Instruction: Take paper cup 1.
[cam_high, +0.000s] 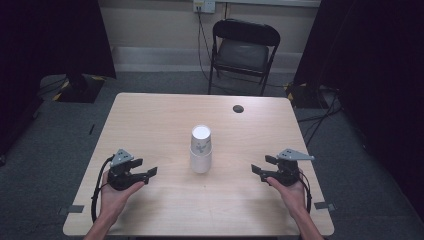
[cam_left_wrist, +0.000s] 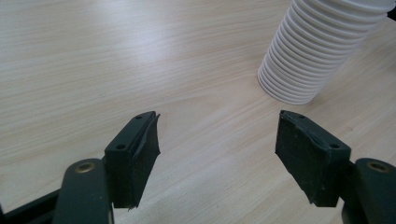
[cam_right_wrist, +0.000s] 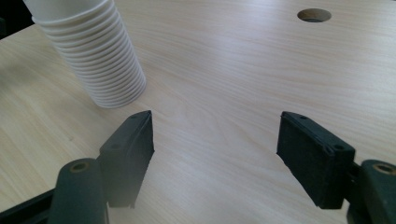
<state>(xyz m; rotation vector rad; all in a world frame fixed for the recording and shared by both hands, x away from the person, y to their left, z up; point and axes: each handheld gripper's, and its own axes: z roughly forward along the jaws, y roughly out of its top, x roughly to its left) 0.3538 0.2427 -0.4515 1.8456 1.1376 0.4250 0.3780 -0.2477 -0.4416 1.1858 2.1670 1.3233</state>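
A stack of white paper cups (cam_high: 201, 149) stands upside down in the middle of the wooden table (cam_high: 150, 120). The left gripper (cam_high: 146, 174) and right gripper (cam_high: 261, 168) rest on either side, well apart from it, jaws spread and empty. Nothing looks started yet; next, I'd guess, one must reach in and steady the stack.

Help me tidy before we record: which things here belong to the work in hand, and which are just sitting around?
In the job:
- stack of white cups, upside down at the table's middle
- left gripper, open, empty
- right gripper, open, empty

Just there:
- black folding chair behind the table
- cable hole in the tabletop
- wall socket
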